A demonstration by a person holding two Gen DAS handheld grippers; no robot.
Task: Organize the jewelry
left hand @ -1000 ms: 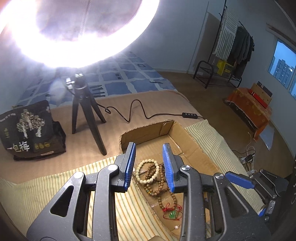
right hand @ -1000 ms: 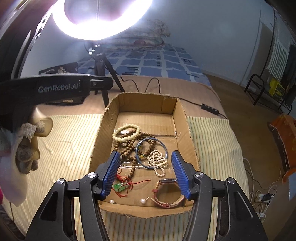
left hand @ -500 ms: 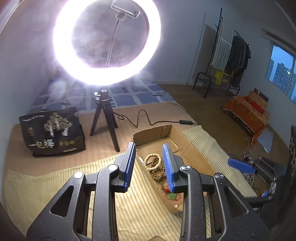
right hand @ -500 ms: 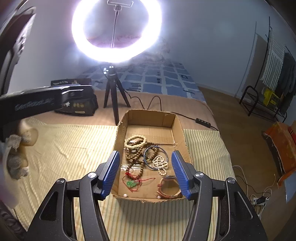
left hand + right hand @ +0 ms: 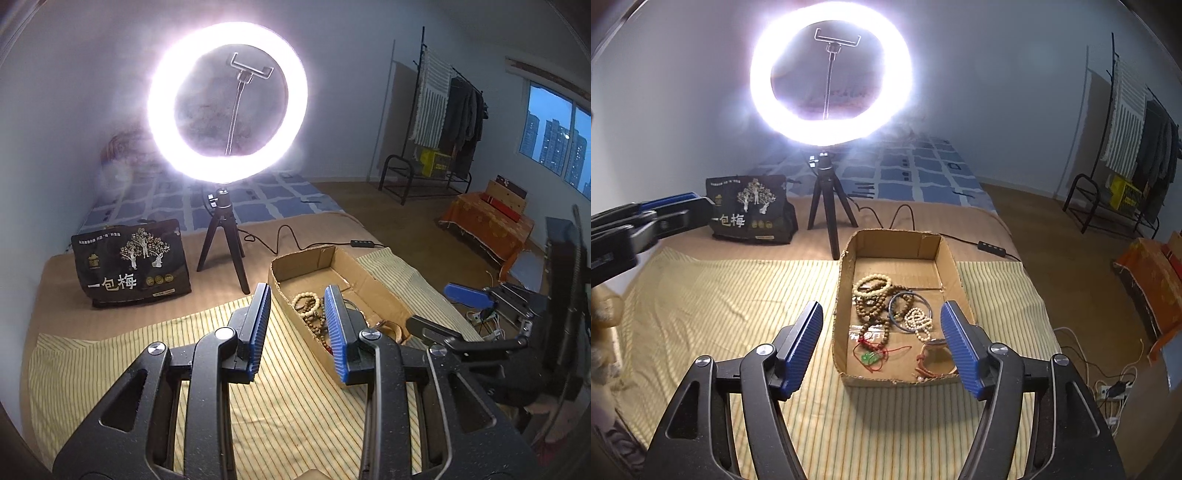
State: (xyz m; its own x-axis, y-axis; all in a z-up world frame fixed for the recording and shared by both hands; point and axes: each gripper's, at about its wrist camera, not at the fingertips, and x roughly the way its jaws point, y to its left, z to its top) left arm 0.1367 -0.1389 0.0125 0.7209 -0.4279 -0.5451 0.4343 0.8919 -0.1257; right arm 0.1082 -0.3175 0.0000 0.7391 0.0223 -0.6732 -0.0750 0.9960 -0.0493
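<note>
Box [image 5: 849, 369] raw matt cardboard; striped cloth [image 5: 720, 314] woven, wrinkled; bead strands [image 5: 875, 314] wooden; bangle [image 5: 908, 310] smooth, glossy blue.

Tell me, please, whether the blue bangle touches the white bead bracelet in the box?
Touching: the right wrist view shows the white bead bracelet lying across the blue bangle rim, no gap.

From my right wrist view, the cardboard box [image 5: 899, 254] sits on the striped cloth [image 5: 731, 295] with the jewelry [image 5: 882, 314] inside it. Behind the box I see the ring light tripod [image 5: 829, 210], and the bag [image 5: 751, 210] left of that. My left gripper [image 5: 297, 325] hangs above the cloth, left of the box.
</note>
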